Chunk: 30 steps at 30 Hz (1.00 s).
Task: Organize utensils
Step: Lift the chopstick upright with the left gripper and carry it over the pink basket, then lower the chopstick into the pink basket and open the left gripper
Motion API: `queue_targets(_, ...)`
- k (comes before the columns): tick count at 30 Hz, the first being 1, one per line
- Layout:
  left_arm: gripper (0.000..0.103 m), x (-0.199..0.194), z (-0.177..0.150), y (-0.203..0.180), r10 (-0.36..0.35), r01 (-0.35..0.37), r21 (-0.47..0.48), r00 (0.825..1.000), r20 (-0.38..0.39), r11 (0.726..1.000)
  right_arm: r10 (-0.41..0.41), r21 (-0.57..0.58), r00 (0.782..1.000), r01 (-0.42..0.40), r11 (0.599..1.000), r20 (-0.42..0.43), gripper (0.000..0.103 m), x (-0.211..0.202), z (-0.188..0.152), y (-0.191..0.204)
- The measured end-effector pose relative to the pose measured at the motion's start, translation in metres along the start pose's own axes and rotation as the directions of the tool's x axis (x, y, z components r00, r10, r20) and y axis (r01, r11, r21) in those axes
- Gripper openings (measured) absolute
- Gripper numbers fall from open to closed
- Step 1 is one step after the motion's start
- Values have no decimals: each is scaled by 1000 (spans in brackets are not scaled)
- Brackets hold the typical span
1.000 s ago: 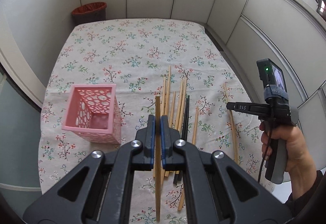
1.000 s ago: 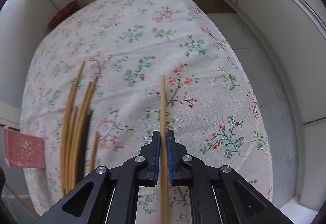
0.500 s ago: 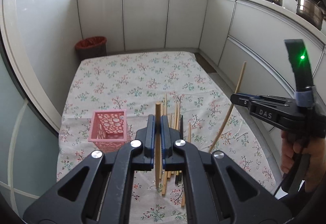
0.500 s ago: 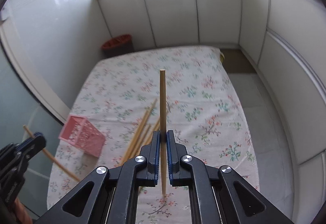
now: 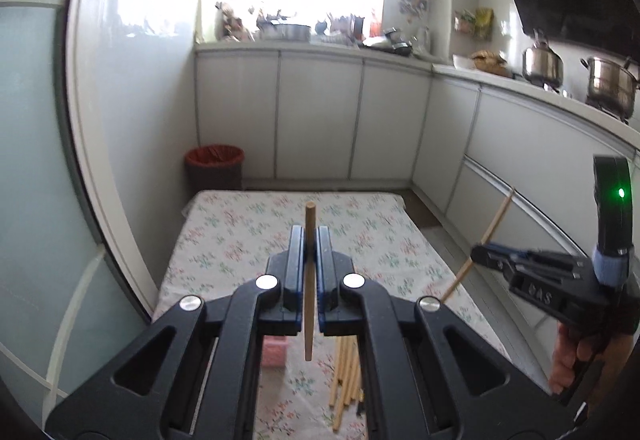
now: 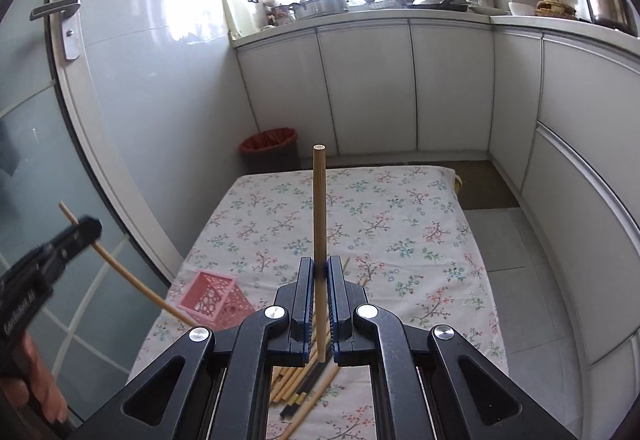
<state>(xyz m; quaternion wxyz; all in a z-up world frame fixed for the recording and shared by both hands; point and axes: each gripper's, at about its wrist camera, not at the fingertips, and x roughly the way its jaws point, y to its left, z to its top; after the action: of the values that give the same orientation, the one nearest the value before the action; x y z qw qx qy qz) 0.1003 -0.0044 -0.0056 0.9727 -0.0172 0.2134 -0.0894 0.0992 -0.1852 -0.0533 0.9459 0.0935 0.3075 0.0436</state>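
My left gripper is shut on a wooden chopstick and holds it upright, high above the table. My right gripper is shut on another wooden chopstick, also upright and raised. The right gripper shows in the left wrist view at the right, its chopstick slanted. The left gripper shows in the right wrist view at the left. A pink perforated holder stands on the floral tablecloth. Several loose chopsticks lie beside it, partly hidden by the jaws.
A red-lined bin stands past the table's far end. White cabinets run along the back and right. A glass door is at the left. Pots sit on the counter.
Both grippers have risen and tilted up with their chopsticks. The table now sits lower and farther off, and the window and counter have come into view.
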Motion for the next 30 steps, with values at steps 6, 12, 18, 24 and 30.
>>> queue_targets(6, 6, 13, 5, 24, 84, -80, -58, 994, 77, 995, 19, -4, 1000, -19, 1000, -8, 7, 5, -2, 7)
queue_targets(12, 6, 34, -2, 36, 112, -108, -91, 993, 37, 990, 35, -6, 999, -35, 999, -10, 7, 9, -4, 13)
queue_targets(18, 6, 71, -19, 47, 104, -118, -123, 988, -117, 985, 49, -12, 998, -49, 999, -27, 7, 15, -6, 21)
queue_targets(24, 6, 82, -25, 50, 98, -122, -130, 979, -176, 984, 57, -9, 998, -57, 998, -42, 7, 21, -8, 25)
queue_targets(30, 9, 89, -25, 51, 89, -114, -133, 979, -183, 985, 73, 3, 996, -73, 997, -51, 7, 26, -7, 28)
